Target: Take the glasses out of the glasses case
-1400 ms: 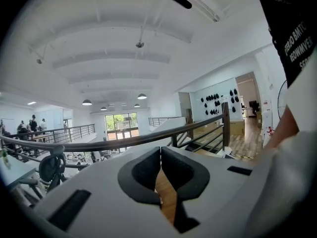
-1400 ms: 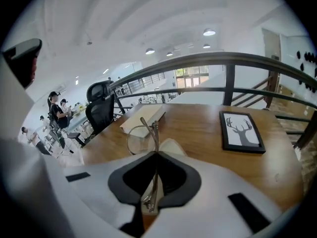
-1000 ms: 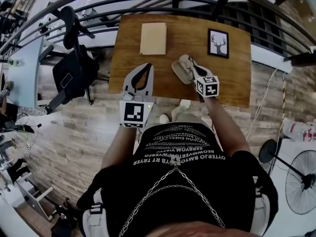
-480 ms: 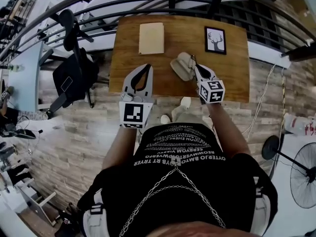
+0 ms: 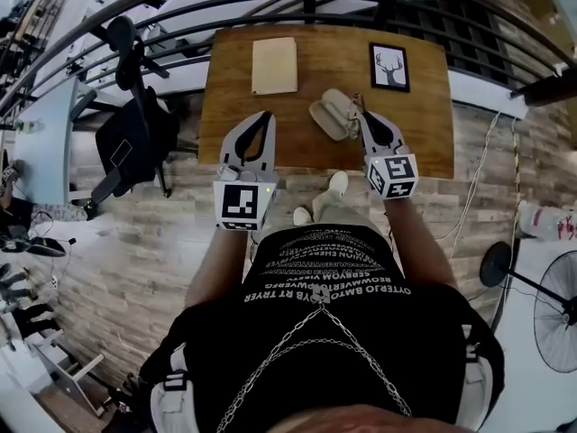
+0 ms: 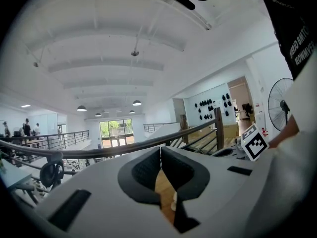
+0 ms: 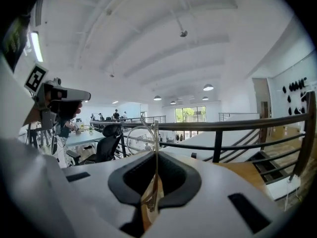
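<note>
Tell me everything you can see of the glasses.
The glasses have a thin wire frame, metal by the look, with one round clear lens showing left of the frame's upright edge. They stand upright and edge-on, pinched in the shut jaws of the right gripper, with the frame rising above the jaw tips. Nothing else touches them. They hang in the air, out of the glasses case on the table.

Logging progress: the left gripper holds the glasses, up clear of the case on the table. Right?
No: the right gripper holds the glasses, as the right gripper view shows; the left gripper is shut on nothing. The glasses are up clear of the case on the table.
</note>
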`<state>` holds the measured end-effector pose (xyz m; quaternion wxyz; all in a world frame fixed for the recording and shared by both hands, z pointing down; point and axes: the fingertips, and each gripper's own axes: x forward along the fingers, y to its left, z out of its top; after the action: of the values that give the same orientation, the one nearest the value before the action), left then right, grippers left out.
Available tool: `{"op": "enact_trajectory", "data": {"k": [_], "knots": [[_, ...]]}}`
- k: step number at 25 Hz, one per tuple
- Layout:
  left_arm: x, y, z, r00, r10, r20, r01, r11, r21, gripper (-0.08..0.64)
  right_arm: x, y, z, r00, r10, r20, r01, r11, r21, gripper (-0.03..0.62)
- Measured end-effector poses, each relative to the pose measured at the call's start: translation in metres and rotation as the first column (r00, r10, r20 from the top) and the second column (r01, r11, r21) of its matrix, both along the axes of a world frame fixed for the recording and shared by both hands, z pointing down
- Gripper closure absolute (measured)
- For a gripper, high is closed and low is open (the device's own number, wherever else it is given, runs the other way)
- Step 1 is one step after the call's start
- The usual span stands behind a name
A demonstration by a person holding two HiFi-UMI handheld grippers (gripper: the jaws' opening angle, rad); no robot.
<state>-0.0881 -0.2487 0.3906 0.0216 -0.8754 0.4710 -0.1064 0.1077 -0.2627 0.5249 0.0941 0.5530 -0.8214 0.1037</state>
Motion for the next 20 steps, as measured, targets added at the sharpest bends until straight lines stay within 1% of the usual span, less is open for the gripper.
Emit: {"op": "enact_trajectory", "data": {"k": [7,20], "knots": [[-0.003,0.013,-0.005,1.0,0.01,-0.005,-0.01,1.0,0.02,0.531,-0.007,0.024,-0.047,0.999,-0.009,-0.036,0.013,0.993,0.116,0.566],[-0.005,0.03,-0.02,0.999,0.031,-0.018,-0.031,0.998,0.047,0.531,-0.02,0.054,-0.112,0.999,-0.021,-0.03,0.028,0.973,0.227,0.566]]}}
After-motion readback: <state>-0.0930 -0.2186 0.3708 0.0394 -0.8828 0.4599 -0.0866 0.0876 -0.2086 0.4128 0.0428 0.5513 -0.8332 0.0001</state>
